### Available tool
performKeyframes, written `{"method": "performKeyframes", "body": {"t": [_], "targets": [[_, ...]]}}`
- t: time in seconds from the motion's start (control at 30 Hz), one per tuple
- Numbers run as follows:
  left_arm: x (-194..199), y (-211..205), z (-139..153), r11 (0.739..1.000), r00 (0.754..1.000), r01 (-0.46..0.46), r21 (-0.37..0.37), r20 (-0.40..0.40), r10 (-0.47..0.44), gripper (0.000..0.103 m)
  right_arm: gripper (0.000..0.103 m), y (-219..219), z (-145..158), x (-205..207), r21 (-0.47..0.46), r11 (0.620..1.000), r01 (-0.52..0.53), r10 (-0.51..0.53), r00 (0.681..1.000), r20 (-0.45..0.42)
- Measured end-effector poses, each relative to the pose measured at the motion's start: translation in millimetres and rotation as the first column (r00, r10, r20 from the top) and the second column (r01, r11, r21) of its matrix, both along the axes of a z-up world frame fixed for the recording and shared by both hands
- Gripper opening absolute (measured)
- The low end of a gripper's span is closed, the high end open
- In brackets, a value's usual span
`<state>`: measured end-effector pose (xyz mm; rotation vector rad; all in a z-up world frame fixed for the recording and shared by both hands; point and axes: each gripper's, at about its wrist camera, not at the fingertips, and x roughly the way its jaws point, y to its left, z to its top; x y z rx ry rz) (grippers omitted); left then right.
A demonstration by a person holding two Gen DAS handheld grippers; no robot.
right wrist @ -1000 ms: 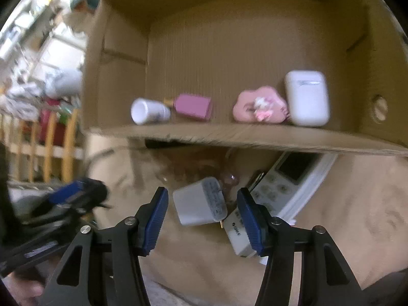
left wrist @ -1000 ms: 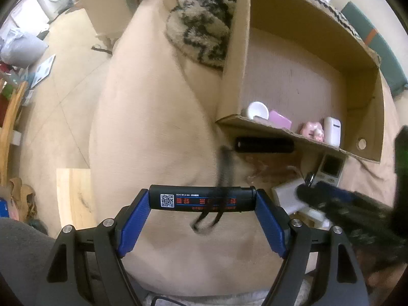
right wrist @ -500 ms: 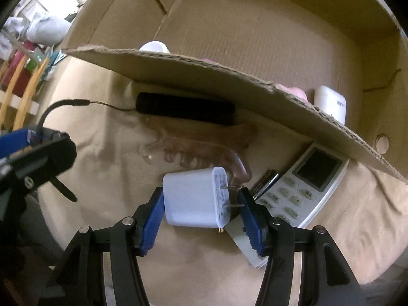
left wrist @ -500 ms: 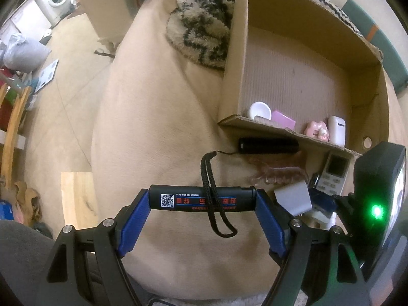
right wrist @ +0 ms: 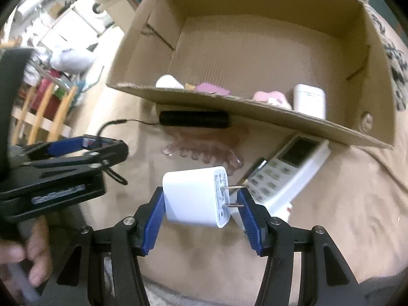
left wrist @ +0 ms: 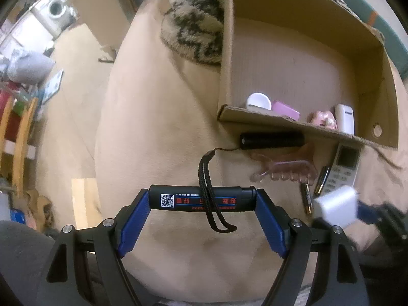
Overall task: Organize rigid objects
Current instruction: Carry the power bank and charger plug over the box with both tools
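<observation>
My left gripper (left wrist: 201,201) is shut on a black stick-shaped device (left wrist: 193,200) with a QR label and a black wrist strap, held above the beige cushion. My right gripper (right wrist: 200,197) is shut on a white wall charger (right wrist: 195,199) with its two prongs pointing right; it also shows in the left wrist view (left wrist: 335,206). The cardboard box (right wrist: 229,102) lies beyond, holding a white cup (right wrist: 168,82), a pink block (right wrist: 213,89), a pink figure (right wrist: 271,98) and a white earbud case (right wrist: 308,99).
On the cushion in front of the box lie a black cylinder (right wrist: 193,119), a clear pink hair claw (right wrist: 204,150), a white remote (right wrist: 288,168) and a pen (left wrist: 321,179). A patterned fuzzy pillow (left wrist: 196,20) lies left of the box.
My right gripper closed on the white charger and lifted it off the cushion, pulling back from the box. My left gripper kept hold of the black device; its strap swung.
</observation>
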<state>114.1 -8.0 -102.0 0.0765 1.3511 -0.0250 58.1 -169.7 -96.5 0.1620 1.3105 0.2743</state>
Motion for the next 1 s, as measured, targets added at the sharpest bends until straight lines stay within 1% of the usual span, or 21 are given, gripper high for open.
{"method": "performKeyframes", "body": {"t": [0.1,0.2,0.27,0.33,0.47,0.5,0.67,0.77,0.9,1.0], "targets": [[-6.7,-4.9,8.4,0.999,0.999,0.027,0.023,0.034,-0.028,0.079,0.06,-19.8,11.9,-9.1,0.023,1.0,0.019,-0.02,0.999,0.034],[-13.7,-8.0,27.0,0.998,0.993,0.046,0.052,0.107,-0.051,0.079,0.06,-40.7,23.5,-23.8,0.061,0.997,0.047,-0.052,0.996,0.078],[-21.5,-8.9,42.5,0.997,0.986,0.04,0.063,0.162,-0.049,0.079,0.06,-57.1,36.0,-33.9,0.085,0.994,0.067,-0.077,0.991,0.113],[-26.5,-6.7,58.1,0.996,0.975,0.036,0.076,0.215,-0.052,0.079,0.06,-66.5,44.7,-30.2,0.106,0.991,0.086,-0.1,0.986,0.136],[-32.3,-0.7,89.8,0.995,0.948,0.015,0.099,0.316,-0.046,0.079,0.06,-84.6,62.2,-31.3,0.146,0.982,0.124,-0.152,0.968,0.2],[-30.9,1.0,97.0,0.995,0.94,0.006,0.103,0.338,-0.041,0.079,0.06,-87.0,62.3,-29.1,0.162,0.977,0.136,-0.169,0.963,0.209],[-28.2,7.7,134.6,0.994,0.889,-0.037,0.102,0.458,-0.014,0.079,0.06,-99.0,75.3,-17.7,0.193,0.967,0.168,-0.218,0.936,0.277],[-18.0,4.5,148.8,0.994,0.87,-0.028,0.101,0.492,-0.026,0.079,0.06,-106.8,83.6,-7.9,0.193,0.965,0.18,-0.234,0.921,0.311],[1.8,-6.5,152.9,0.995,0.869,-0.002,0.097,0.493,-0.046,0.079,0.06,-116.1,90.5,9.2,0.183,0.964,0.192,-0.244,0.911,0.333],[15.0,-19.2,150.1,0.993,0.866,0.02,0.114,0.495,-0.074,0.079,0.06,-121.5,93.2,24.1,0.174,0.965,0.196,-0.246,0.908,0.34]]}}
